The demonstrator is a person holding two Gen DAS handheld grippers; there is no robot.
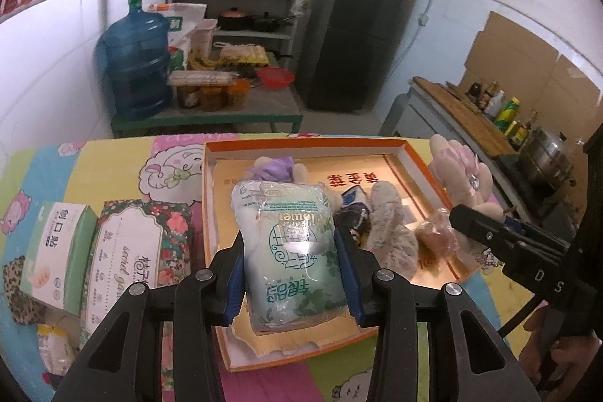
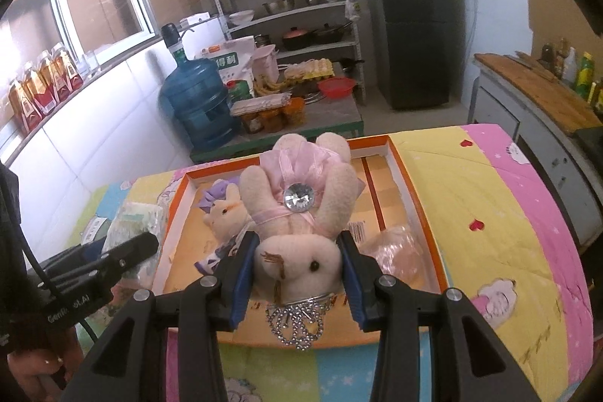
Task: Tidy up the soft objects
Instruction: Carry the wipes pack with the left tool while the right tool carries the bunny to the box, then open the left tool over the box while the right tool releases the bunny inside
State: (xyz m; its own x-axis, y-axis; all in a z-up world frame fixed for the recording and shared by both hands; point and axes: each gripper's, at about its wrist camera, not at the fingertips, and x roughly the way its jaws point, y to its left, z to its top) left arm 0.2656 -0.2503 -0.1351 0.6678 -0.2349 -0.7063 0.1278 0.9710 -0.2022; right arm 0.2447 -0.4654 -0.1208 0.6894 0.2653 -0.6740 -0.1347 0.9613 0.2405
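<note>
My left gripper (image 1: 290, 262) is shut on a pale green pack of soft towels (image 1: 290, 247), held over the near part of the orange box (image 1: 301, 144). My right gripper (image 2: 297, 270) is shut on the head of a cream plush bunny in a pink dress (image 2: 301, 206), upside down above the same orange box (image 2: 414, 198). Inside the box lie a plush bunny with a purple bow (image 2: 222, 206), a grey plush toy (image 1: 392, 225) and a clear bag of something pink (image 2: 395, 251). The pink bunny (image 1: 459, 172) and the right gripper's finger also show in the left wrist view.
Two tissue boxes, a green one (image 1: 56, 251) and a floral one (image 1: 139, 251), lie left of the orange box on the patterned tablecloth (image 2: 490, 213). Beyond the table stand a low bench with a water jug (image 1: 135, 63), shelves and a dark fridge (image 1: 358, 25). A counter (image 1: 463, 112) runs along the right.
</note>
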